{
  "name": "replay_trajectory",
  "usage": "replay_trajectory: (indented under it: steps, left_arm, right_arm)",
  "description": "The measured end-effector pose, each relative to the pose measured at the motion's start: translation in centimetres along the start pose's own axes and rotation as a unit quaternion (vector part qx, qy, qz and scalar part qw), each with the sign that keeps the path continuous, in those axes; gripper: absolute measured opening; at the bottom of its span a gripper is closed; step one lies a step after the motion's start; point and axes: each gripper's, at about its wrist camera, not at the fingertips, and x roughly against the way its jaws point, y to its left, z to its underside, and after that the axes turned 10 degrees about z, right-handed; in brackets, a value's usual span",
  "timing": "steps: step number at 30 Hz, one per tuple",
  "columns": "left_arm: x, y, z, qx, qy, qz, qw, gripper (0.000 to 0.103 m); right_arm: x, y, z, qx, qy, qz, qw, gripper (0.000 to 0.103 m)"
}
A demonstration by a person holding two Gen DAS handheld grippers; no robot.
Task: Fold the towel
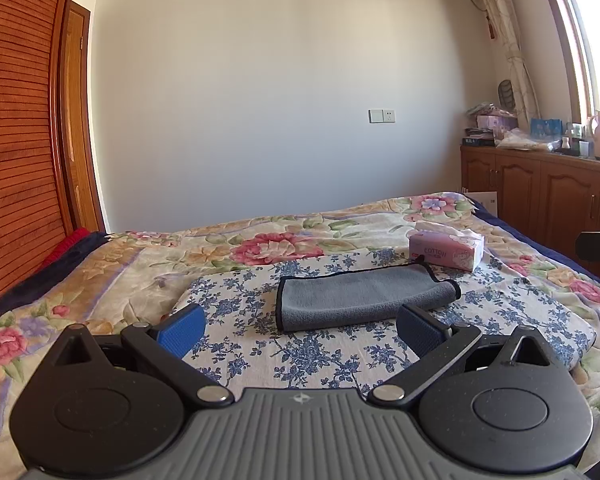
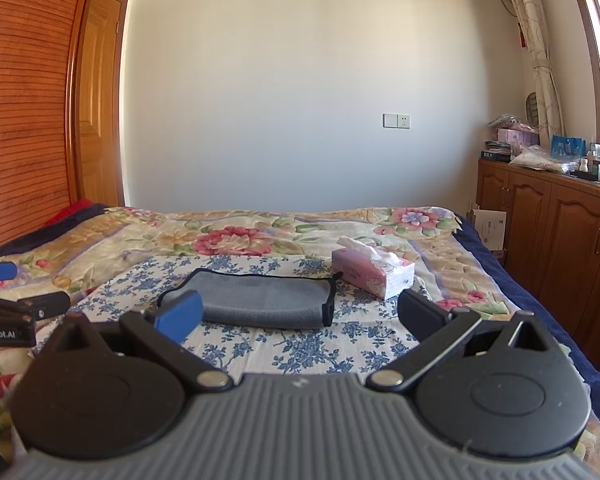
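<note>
Grey towel (image 1: 363, 294): folded into a long band with black piping, lying flat on the blue-flowered cloth (image 1: 339, 360) spread over the bed.
Left gripper (image 1: 300, 326): level and low over the cloth, pointing at the towel's near edge; fingers spread wide, nothing between them, not touching the towel.
Right gripper (image 2: 300, 316): same level pose, just short of the towel (image 2: 256, 300); jaws wide apart and empty.
Side by side: the left tool's body shows at the left edge of the right wrist view.
Tissue box (image 2: 373, 274): pink, beyond the towel's right end, near but apart.
</note>
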Motion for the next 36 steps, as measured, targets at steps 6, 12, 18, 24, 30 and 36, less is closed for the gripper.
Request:
replay_trajectory:
  steps: [6,12,18,24,30,36]
  left_arm:
    - [0.00,-0.02,0.09,-0.001,0.001,0.000,1.0000,0.103]
    - [-0.02,0.00,0.17,-0.001,0.001,0.000,1.0000,0.103]
    - [-0.01,0.00,0.17,-0.001,0.001,0.000,1.0000,0.103]
    - [-0.01,0.01,0.18,-0.001,0.001,0.000,1.0000,0.103]
    - [-0.03,0.14,0.22,0.000,0.001,-0.001,1.0000,0.103]
    - [-0.03,0.16,0.24,0.000,0.001,-0.001,1.0000,0.103]
  right_arm:
    - [0.01,-0.02,0.00,0.001,0.000,0.000,1.000,0.103]
    - [0.01,-0.04,-0.01,0.000,0.000,0.000,1.000,0.103]
    - [0.03,-0.06,-0.01,0.000,0.000,0.000,1.000,0.103]
    - [0.02,-0.07,-0.01,0.000,0.000,0.001,1.000,0.103]
    - [0.01,-0.27,-0.02,-0.002,-0.001,0.003,1.000,0.103]
    - [-0.02,-0.38,-0.01,-0.002,-0.001,0.004,1.000,0.103]
